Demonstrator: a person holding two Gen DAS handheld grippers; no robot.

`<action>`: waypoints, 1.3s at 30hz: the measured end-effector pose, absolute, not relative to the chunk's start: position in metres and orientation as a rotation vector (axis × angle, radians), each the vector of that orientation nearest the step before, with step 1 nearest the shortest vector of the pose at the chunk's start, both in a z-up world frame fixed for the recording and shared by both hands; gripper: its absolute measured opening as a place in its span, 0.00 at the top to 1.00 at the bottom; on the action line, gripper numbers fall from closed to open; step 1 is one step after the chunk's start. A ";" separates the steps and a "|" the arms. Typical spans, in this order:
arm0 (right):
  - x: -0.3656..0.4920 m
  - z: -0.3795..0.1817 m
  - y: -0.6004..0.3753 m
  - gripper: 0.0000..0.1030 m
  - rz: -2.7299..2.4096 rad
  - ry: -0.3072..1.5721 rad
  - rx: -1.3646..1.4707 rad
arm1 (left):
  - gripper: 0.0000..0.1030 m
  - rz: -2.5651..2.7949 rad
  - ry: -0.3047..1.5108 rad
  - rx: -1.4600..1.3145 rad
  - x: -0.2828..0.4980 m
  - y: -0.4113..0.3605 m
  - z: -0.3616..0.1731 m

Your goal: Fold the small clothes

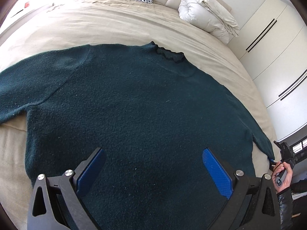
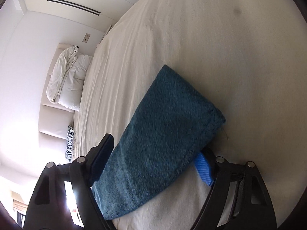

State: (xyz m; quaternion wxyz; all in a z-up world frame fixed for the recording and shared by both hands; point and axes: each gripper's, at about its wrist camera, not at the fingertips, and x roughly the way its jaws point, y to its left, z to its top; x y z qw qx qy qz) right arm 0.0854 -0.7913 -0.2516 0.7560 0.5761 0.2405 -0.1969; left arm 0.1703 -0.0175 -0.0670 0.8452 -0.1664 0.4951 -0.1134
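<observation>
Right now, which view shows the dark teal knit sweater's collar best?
The left wrist view: the dark teal knit sweater lies spread flat, its ruffled collar visible. The right wrist view shows only one sleeve.

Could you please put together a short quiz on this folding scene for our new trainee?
1. True or false: the left gripper is shut on the dark green sweater.
2. What lies between the fingers of the right gripper? A) a sleeve B) the collar C) the hem
3. What surface is the sweater spread on?
Key: 1 false, it is open above the sweater; 2 A; 3 the beige bed sheet.
</observation>
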 end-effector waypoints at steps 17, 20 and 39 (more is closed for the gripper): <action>0.252 -0.103 -0.587 0.93 -0.110 0.650 0.488 | 0.16 -0.442 0.946 -0.517 0.194 -0.001 -0.043; 0.283 -0.097 -0.495 0.93 0.017 0.689 0.342 | 0.16 -0.483 0.928 -0.574 0.198 0.005 -0.041; 0.237 -0.199 -0.268 0.25 0.323 0.850 0.308 | 0.08 -0.550 1.051 -0.901 0.251 0.011 -0.104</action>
